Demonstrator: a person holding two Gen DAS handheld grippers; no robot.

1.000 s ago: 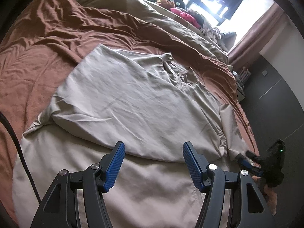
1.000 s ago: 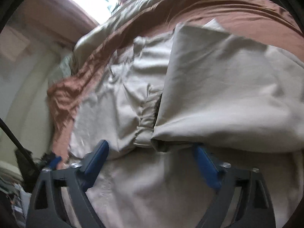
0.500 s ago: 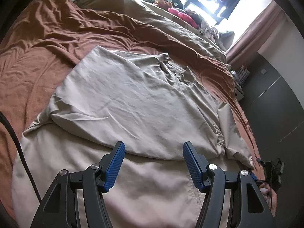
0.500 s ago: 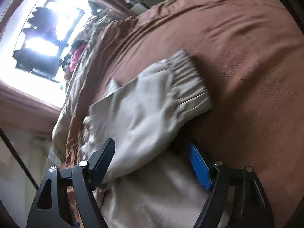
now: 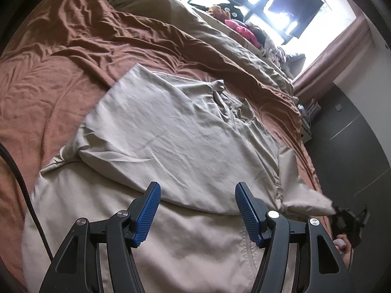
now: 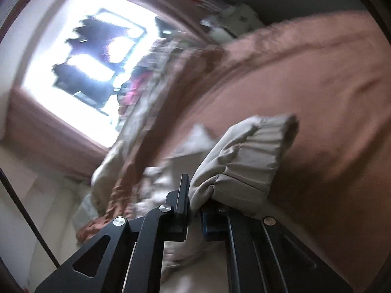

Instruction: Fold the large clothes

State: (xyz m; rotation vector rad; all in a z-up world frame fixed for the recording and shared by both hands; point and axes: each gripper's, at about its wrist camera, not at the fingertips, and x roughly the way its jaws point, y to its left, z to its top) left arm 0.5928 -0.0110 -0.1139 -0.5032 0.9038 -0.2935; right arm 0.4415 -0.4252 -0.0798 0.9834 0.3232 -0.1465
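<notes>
A bed [image 5: 48, 92] covered by a rumpled rust-brown sheet [image 5: 80, 44] fills most of the left wrist view; a beige duvet [image 5: 220, 41] lies bunched along its far side below a bright window [image 5: 281, 2]. A large beige jacket [image 5: 171, 141] lies spread on the sheet, collar and short zip toward the window, one side folded across the body. The left gripper [image 5: 198, 210] hovers low over the jacket's near hem, its blue-padded fingers [image 5: 147, 214] apart with nothing between them. At the right edge of that view the right gripper [image 5: 347, 222], partly cut off, pulls the sleeve [image 5: 305, 200] outward past the edge of the bed. In the blurred right wrist view, the right gripper's fingers have just been closing and now stand together, clamped on the sleeve just behind its gathered elastic cuff [image 6: 256, 156], which is lifted off the sheet.
</notes>
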